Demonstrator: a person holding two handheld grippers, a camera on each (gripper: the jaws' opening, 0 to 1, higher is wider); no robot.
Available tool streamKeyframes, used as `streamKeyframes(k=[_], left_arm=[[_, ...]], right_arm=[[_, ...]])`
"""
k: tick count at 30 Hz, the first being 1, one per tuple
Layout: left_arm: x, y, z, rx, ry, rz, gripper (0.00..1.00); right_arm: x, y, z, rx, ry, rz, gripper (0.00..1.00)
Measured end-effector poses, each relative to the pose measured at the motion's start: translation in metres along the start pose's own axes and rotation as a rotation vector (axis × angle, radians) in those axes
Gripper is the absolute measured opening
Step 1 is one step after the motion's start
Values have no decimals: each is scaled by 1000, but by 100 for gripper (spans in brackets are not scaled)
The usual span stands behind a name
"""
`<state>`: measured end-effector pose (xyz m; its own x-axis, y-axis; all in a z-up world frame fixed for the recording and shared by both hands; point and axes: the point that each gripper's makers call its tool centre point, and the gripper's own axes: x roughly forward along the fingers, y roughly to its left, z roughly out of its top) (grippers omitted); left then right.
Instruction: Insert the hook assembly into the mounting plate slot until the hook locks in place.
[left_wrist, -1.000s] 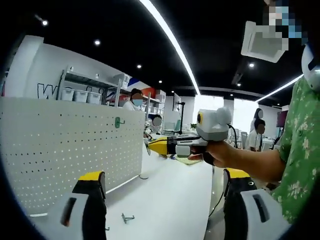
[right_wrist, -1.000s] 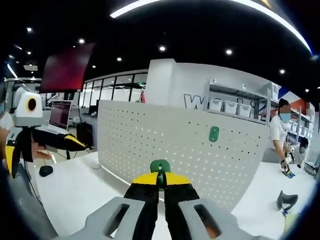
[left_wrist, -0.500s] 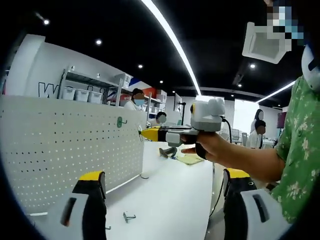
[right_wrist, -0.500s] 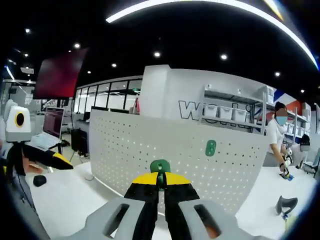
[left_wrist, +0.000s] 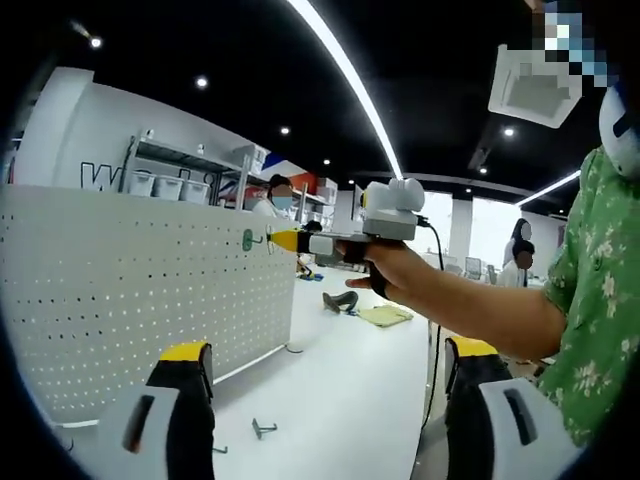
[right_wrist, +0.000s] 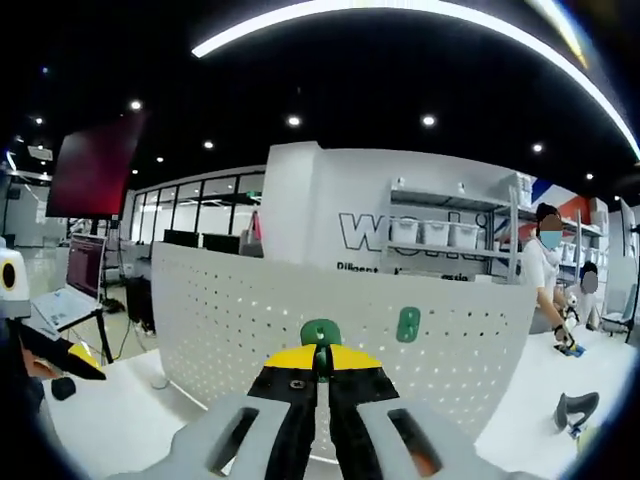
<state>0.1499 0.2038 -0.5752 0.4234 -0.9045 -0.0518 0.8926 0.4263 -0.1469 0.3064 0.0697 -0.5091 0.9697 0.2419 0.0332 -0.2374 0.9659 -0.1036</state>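
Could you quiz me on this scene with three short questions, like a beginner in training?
1. True or false: the right gripper is shut on a green hook.
2. What is already mounted on the white pegboard? A) a green hook B) a red cup C) a blue box
3. Fill in: the fingers of the left gripper stand ____.

Key
1. True.
2. A.
3. Open; they stand wide apart with nothing between them, while a loose metal hook lies on the white table.
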Motion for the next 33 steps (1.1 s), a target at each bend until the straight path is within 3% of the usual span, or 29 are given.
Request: streamKeyframes(k=[16, 33], left_arm=[[-4, 21, -8, -19, 29, 29, 97], [1, 33, -12, -26, 30, 49, 98]], right_arm=[[43, -22, 19, 49, -75, -88, 1], [75, -43, 5, 114, -67, -151, 1]])
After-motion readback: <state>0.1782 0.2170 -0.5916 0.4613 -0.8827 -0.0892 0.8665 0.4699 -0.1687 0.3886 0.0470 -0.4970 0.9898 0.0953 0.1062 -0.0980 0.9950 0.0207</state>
